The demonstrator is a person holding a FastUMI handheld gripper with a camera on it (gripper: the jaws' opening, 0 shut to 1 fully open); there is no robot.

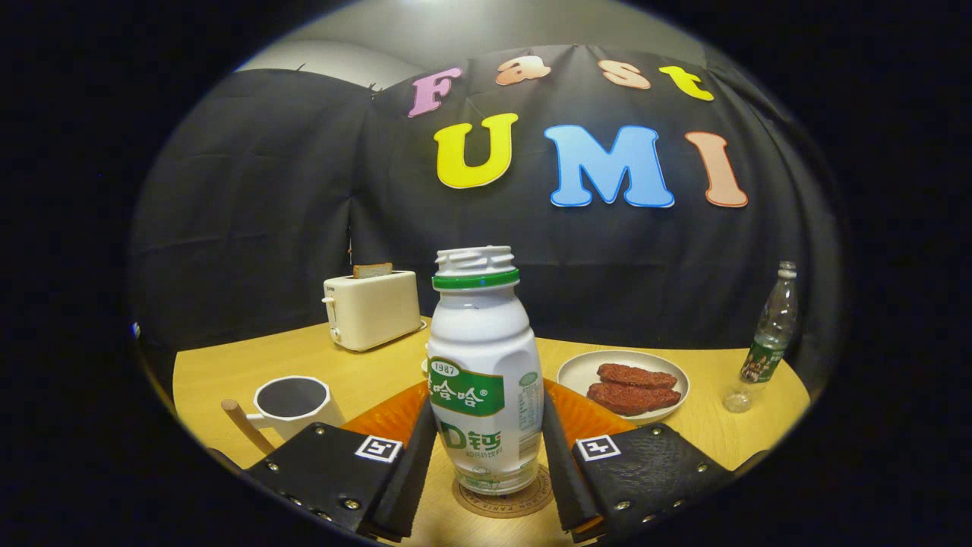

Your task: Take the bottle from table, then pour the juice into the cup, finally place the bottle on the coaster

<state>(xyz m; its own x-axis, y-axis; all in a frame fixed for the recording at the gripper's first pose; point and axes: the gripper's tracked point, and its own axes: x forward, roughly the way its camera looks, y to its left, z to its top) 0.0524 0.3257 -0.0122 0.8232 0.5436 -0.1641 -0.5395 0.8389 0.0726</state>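
A white juice bottle (pixel 486 365) with a green label and an open threaded neck stands upright between my fingers. Its base rests on a round brown coaster (pixel 507 503) on the wooden table (pixel 228 372). My gripper (pixel 487 414) is shut on the bottle, with both pads against its lower sides. A white cup (pixel 292 403) with a wooden handle stands to the left, just beyond my left finger; its inside looks dark.
An orange ribbed dish (pixel 383 418) lies behind the bottle and fingers. A cream toaster (pixel 372 308) with a slice of toast stands at the back left. At right are a plate (pixel 577 368) of brown slices and a clear plastic bottle (pixel 771 334).
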